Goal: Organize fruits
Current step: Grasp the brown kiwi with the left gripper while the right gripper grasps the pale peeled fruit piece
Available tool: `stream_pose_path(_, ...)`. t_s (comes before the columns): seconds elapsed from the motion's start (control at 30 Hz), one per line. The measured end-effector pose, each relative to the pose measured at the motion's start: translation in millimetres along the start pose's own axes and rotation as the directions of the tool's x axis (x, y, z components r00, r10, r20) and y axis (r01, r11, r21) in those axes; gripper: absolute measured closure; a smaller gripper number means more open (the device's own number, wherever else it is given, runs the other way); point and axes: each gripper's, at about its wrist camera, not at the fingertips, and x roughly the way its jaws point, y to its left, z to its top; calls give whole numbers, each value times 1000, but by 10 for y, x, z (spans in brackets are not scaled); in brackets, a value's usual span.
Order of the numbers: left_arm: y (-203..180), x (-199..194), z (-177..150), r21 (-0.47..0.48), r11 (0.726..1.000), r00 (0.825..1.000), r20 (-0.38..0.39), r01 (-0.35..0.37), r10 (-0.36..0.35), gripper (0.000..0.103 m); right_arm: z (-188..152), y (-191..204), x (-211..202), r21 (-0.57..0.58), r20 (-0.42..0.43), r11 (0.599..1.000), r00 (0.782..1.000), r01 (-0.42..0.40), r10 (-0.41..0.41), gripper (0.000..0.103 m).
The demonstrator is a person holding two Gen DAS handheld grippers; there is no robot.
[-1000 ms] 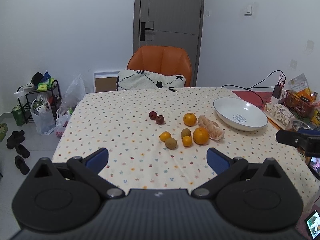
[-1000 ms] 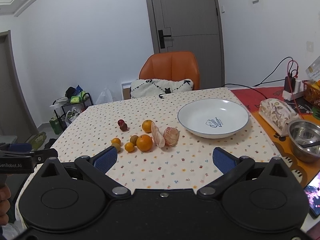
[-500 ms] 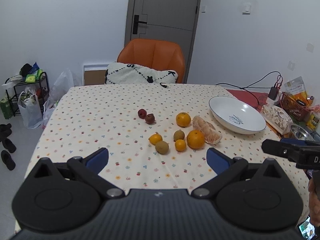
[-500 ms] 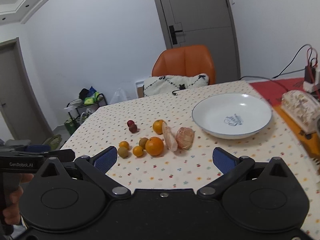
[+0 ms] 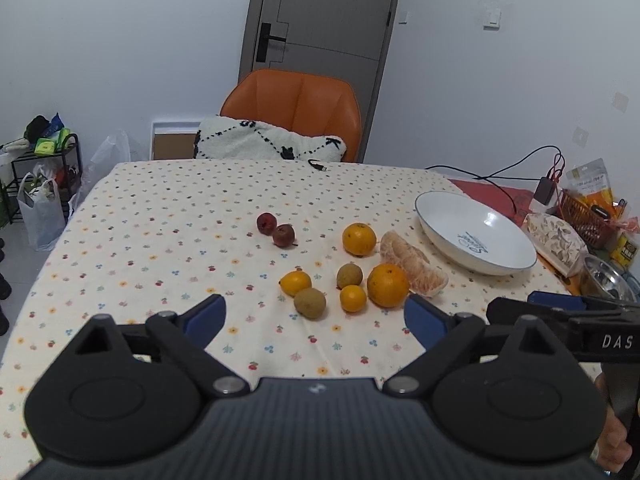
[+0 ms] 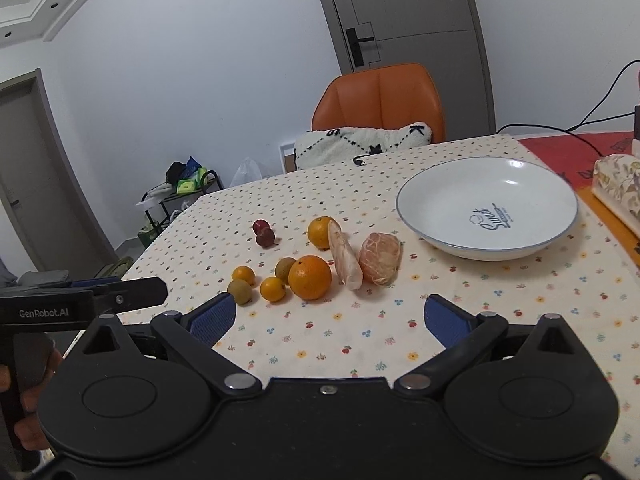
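Observation:
Fruit lies in a loose group mid-table: two oranges (image 5: 387, 285) (image 5: 359, 239), two small yellow citrus (image 5: 295, 283), two brown kiwis (image 5: 309, 303), two dark red fruits (image 5: 283, 235) and peeled pomelo pieces (image 5: 412, 263) (image 6: 380, 258). A white empty plate (image 5: 448, 240) (image 6: 440, 184) stands to their right. My left gripper (image 5: 316, 316) is open and empty, above the table just short of the fruit. My right gripper (image 6: 328, 316) is open and empty, near the big orange (image 6: 310, 277).
An orange chair (image 5: 296, 104) with a white cushion stands at the far table edge. A patterned box (image 5: 556, 238), a steel bowl (image 5: 604, 280), a basket and cables crowd the right side. A shelf and bags sit on the floor to the left.
Both grippers have moved closer to the fruit and swung leftward; the fruit and plate have not moved. Both stay open.

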Motion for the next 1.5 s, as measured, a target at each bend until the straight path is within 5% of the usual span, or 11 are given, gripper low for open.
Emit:
stream_pose_path(0.4,69,488,0,-31,1000,999,-53,3,-5,34,33,18,442,-16,-55,1000,998,-4,3,42)
stream_pose_path(0.97,116,889,6,-52,998,992,-120,24,-30,76,129,-66,807,-36,-90,999,995,28,-31,65)
stream_pose_path(1.5,268,862,38,-75,997,997,-70,21,-26,78,134,-103,918,-102,-47,994,998,43,-48,91)
